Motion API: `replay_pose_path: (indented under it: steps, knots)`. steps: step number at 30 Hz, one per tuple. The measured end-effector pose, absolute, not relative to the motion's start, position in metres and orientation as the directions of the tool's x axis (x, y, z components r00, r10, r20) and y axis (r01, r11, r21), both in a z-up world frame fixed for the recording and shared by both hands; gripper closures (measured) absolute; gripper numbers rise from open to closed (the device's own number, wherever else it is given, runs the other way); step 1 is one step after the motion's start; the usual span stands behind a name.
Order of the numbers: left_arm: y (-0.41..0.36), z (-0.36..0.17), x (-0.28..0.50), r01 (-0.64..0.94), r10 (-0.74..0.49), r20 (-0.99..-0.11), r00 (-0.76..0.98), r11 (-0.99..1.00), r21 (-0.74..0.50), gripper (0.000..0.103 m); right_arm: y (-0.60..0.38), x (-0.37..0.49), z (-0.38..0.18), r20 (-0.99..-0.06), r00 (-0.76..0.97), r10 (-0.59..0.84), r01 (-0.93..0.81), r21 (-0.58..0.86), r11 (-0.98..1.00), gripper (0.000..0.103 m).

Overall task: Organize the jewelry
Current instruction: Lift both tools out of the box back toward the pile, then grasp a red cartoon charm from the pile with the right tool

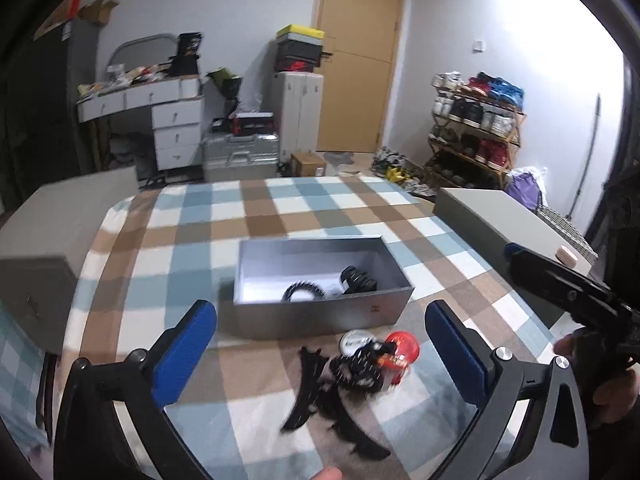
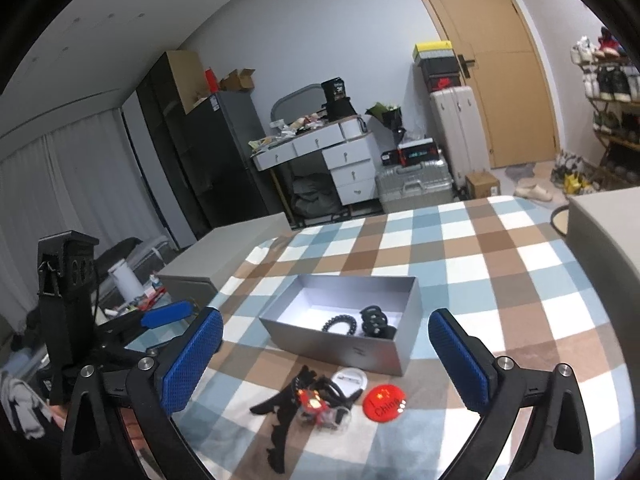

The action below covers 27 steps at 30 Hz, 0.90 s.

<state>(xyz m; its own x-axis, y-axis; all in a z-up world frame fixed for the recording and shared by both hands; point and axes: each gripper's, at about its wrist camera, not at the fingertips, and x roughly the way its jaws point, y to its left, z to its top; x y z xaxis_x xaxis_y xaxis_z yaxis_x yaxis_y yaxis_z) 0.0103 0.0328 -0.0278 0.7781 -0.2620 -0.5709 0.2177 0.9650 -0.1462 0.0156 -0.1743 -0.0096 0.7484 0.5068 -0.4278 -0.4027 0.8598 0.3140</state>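
Note:
An open grey box (image 1: 320,316) (image 2: 348,350) sits on the checked tablecloth. It holds a black spiral hair tie (image 1: 303,291) (image 2: 339,324) and a black clip (image 1: 358,280) (image 2: 374,320). In front of it lies a pile of black hair combs and clips (image 1: 340,392) (image 2: 292,408), a red round badge (image 1: 402,350) (image 2: 385,401) and a small white round item (image 1: 355,340) (image 2: 349,382). My left gripper (image 1: 320,348) is open and empty just above the pile. My right gripper (image 2: 326,354) is open and empty, hovering near the box front.
Grey boxes stand at the table's left (image 1: 52,240) and right (image 1: 516,224) sides. The right gripper shows at the right of the left wrist view (image 1: 560,288); the left gripper shows at the left of the right wrist view (image 2: 120,328). Beyond are a desk, suitcases, a shoe rack and a door.

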Motion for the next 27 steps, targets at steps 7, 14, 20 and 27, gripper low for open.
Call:
replay_pose_path:
  steps: [7,14,20,27]
  knots:
    - [0.050,-0.050,-0.006,0.143,-0.234,-0.597,0.768,0.970,-0.197,0.001,-0.176,-0.001,-0.035,-0.488,0.731,0.478,-0.378,0.294,0.878,0.000]
    - [0.050,-0.073,-0.017,0.127,-0.214,-0.645,0.734,0.976,-0.178,0.001,-0.166,-0.008,-0.066,-0.544,0.677,0.496,-0.396,0.299,0.868,0.000]
    - [0.057,-0.090,-0.020,0.123,-0.223,-0.680,0.698,0.974,-0.193,0.001,-0.154,0.002,-0.082,-0.567,0.612,0.552,-0.411,0.368,0.834,0.000]
    - [0.062,-0.096,-0.021,0.118,-0.239,-0.698,0.675,0.969,-0.217,0.001,-0.142,0.013,-0.091,-0.579,0.573,0.580,-0.420,0.401,0.815,0.019]
